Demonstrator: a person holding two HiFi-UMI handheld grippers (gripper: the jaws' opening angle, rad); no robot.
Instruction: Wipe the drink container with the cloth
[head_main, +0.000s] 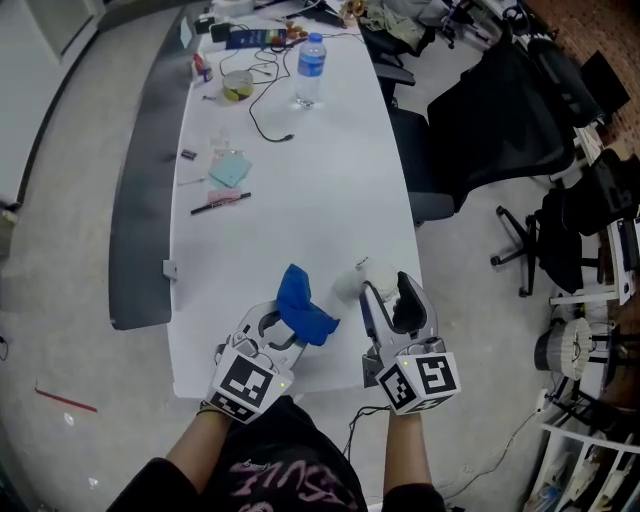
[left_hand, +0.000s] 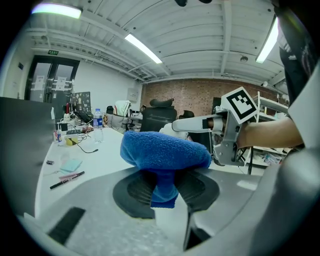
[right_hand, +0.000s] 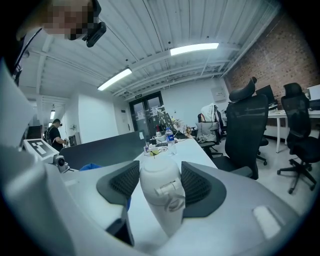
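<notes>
White and long, the office table runs away from the person, with black chairs along its right side and a water bottle and a black pen well up the table. At its near end, the left gripper is clamped on the blue cloth, which bunches up above the jaws and hangs a short tail between the pads. Just beside it, the right gripper has its jaws spread wide, with the white drink container between them. The pads stand close along its sides without visibly squeezing it, and its cap clasp faces that gripper's camera.
</notes>
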